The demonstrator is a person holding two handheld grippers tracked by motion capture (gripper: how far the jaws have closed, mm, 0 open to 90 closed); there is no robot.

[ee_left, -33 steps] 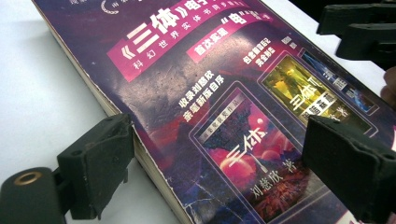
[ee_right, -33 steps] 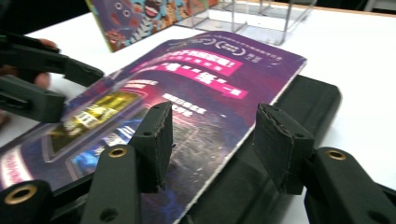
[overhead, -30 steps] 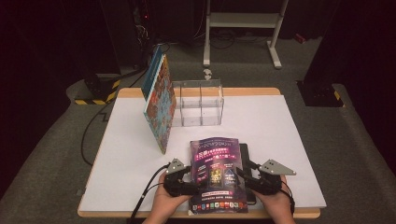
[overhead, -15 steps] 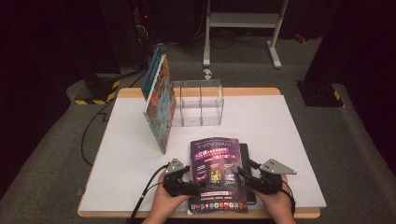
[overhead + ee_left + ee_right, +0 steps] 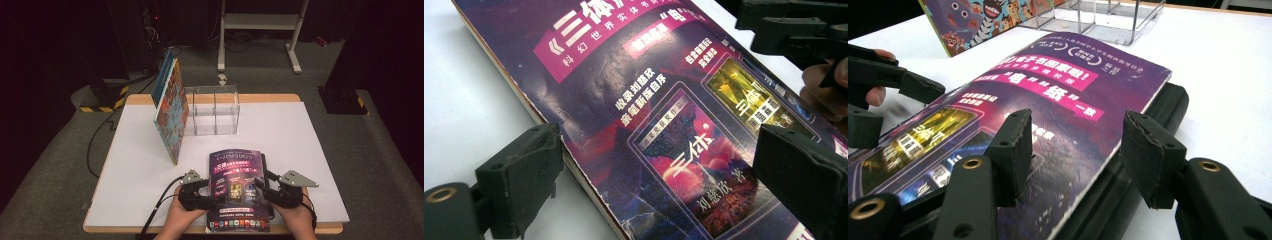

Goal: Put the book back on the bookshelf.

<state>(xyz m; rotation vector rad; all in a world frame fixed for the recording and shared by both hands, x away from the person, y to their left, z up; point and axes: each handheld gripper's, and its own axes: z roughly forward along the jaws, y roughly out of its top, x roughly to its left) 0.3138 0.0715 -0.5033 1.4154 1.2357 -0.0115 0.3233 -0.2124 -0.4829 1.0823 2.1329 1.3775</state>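
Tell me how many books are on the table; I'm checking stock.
2: a purple book lies flat at the near edge, a colourful book leans against the clear organiser. More may hide behind it.

Three books (image 5: 237, 187), one clear organizer (image 5: 212, 111), two tools (image 5: 200, 189).

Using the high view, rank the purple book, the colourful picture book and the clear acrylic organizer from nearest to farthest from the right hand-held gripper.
1. Purple book: right at the right hand-held gripper, near edge.
2. Clear acrylic organizer: farther back, centre.
3. Colourful picture book: back left, leaning against the organizer; close to the organizer's rank.
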